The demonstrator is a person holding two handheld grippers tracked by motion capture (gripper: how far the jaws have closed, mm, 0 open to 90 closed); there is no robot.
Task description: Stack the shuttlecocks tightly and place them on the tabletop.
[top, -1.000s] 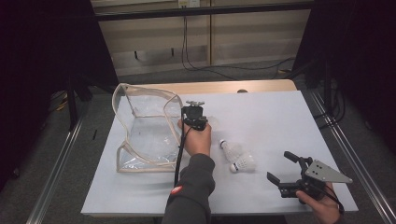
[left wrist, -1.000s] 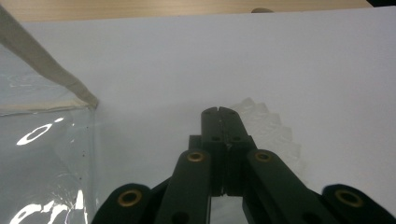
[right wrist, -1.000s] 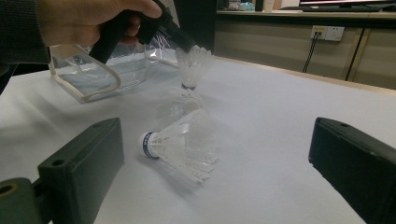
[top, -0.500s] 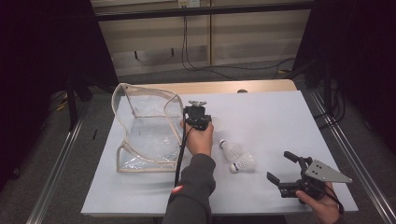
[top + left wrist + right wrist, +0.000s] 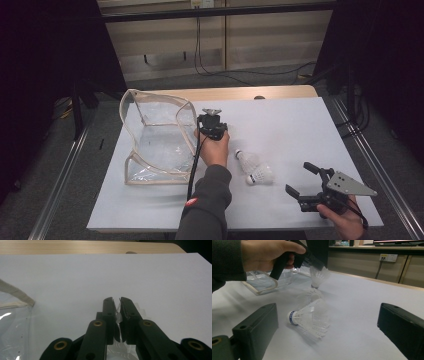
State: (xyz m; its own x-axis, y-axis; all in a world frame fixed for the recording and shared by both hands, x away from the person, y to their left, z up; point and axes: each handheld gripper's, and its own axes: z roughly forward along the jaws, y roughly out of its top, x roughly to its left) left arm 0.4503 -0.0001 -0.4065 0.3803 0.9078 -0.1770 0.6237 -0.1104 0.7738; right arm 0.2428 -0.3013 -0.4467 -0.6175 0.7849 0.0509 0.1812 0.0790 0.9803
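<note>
White table (image 5: pixel 300 125) carried a clear bag (image 5: pixel 157 142) at its left. Left gripper (image 5: pixel 117 300), just right of the bag, had its jaws opening slightly yet pinching a shuttlecock (image 5: pixel 319 277) by the feathers. Right gripper (image 5: pixel 301 181) gaped wide, empty, near two shuttlecocks (image 5: pixel 255 168) lying mid-table.

surface: table (image 5: pixel 300 125) with white top, wooden strip along far edge | left part: clear plastic bag (image 5: pixel 157 140) with beige trim, lying open | near middle: two white shuttlecocks (image 5: pixel 254 167) side by side, just touching, on the bare top
</note>
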